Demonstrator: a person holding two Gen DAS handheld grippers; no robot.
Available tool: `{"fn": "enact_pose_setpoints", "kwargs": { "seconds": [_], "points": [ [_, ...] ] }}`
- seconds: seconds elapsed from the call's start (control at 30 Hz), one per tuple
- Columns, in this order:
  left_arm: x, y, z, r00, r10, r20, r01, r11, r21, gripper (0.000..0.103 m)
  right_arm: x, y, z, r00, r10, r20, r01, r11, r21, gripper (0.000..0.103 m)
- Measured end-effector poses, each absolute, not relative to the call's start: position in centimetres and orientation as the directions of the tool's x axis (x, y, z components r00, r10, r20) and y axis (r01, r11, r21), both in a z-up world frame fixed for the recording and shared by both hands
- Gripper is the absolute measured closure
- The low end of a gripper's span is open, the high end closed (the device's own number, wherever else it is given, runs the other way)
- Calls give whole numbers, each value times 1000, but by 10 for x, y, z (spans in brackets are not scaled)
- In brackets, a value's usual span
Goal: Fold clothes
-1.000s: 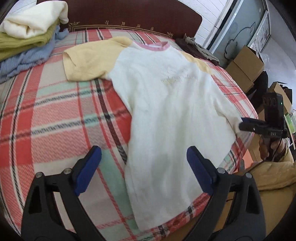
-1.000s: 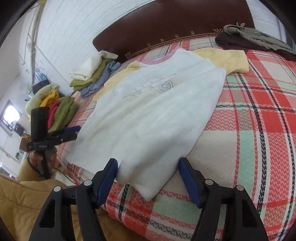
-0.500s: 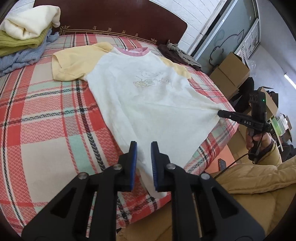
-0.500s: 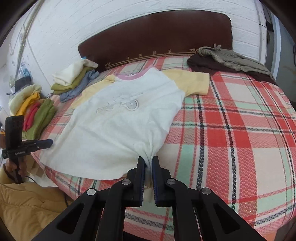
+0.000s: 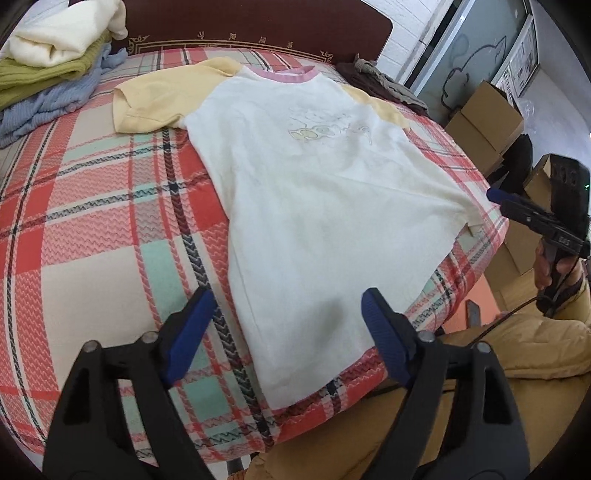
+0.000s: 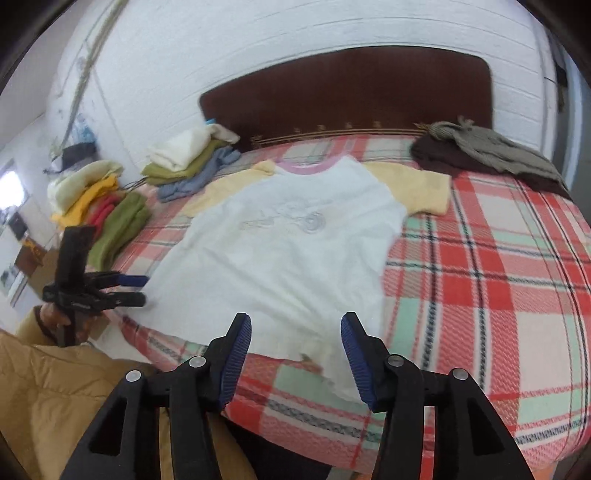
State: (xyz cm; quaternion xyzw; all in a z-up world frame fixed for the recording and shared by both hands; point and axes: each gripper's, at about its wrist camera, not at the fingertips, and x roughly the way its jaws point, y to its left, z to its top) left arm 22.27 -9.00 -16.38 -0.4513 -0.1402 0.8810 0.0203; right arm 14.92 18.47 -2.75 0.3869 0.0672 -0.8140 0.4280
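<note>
Plaid bedspread (image 5: pixel 92 221) under white T-shirt (image 5: pixel 314 206), brick wall (image 6: pixel 295 48) behind; both claws opening, empty.

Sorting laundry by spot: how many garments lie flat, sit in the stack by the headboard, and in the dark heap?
Spread flat: 1, the T-shirt
Stack: 3 (cream, green, blue)
Dark heap: 2 (brown, grey-olive)
Total: 6

A shirt (image 5: pixel 317 206) lay flat on the bed (image 5: pixel 92 221), folded clothes (image 5: pixel 48 66) stacked behind it near the headboard (image 5: pixel 258 22).
</note>
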Motion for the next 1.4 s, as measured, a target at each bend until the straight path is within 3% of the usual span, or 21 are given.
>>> {"fn": "enact_pose_setpoints", "kwargs": {
  "seconds": [0.03,0.1,0.27,0.47,0.53,0.57,0.63,0.67,0.8,0.87,0.9,0.97,1.07,1.1,1.13,1.23,1.3,1.33,1.37,1.4],
  "points": [
    [221,-86,-164,-590,138,-796,84,-970,-230,68,154,176,-29,-324,-651,-686,767,-605,212,40],
    [218,-85,-164,-577,97,-811,97,-978,-186,93,156,160,-36,-296,-657,-693,781,-584,220,40],
    [225,-123,-146,-618,21,-786,215,-957,-194,94,146,158,-42,-286,-689,-666,741,-600,303,40],
    [240,-155,-137,-658,57,-751,254,-922,-293,94,162,138,-47,-238,-658,-715,825,-525,208,39],
    [241,-146,-139,-665,92,-741,224,-922,-316,88,172,120,-53,-211,-646,-734,871,-465,158,39],
    [242,-142,-141,-668,110,-736,209,-922,-327,78,179,109,-56,-198,-639,-743,893,-430,131,39],
    [243,-134,-143,-674,142,-725,180,-920,-348,10,194,85,-65,-189,-618,-763,933,-356,58,39],
    [244,-127,-144,-684,145,-715,172,-920,-352,4,202,74,-70,-185,-605,-775,949,-314,19,39],
    [240,-111,-146,-686,194,-701,127,-917,-378,4,232,34,-96,-254,-548,-797,967,-169,-192,39],
    [237,-107,-150,-675,209,-708,118,-916,-384,4,235,25,-98,-259,-578,-774,966,-159,-204,42],
    [236,-107,-152,-673,214,-708,117,-914,-388,4,232,20,-98,-236,-586,-775,972,-155,-178,48],
    [236,-107,-155,-672,224,-706,116,-910,-399,4,226,12,-98,-192,-602,-775,980,-156,-122,90],
    [237,-113,-154,-677,235,-697,112,-904,-413,20,214,2,-97,-123,-614,-780,980,-199,2,96],
    [238,-116,-152,-679,247,-692,106,-899,-425,29,209,0,-94,-60,-629,-775,975,-202,89,96],
    [239,-120,-148,-684,257,-683,101,-893,-438,31,207,-2,-90,-10,-647,-762,969,-194,152,96],
    [245,-133,-134,-708,213,-673,118,-904,-410,31,207,-9,-82,89,-674,-734,954,-154,257,95],
    [247,-138,-128,-716,174,-676,138,-914,-382,31,200,-7,-84,121,-674,-729,936,-166,309,88],
    [249,-138,-127,-720,160,-675,145,-917,-372,28,195,-5,-85,119,-677,-726,928,-184,324,76],
    [251,-137,-127,-726,152,-671,146,-919,-367,25,188,2,-85,132,-698,-704,909,-197,367,57],
    [252,-136,-127,-732,144,-665,147,-921,-362,19,178,16,-79,160,-750,-641,871,-198,449,54]
  ]
}}
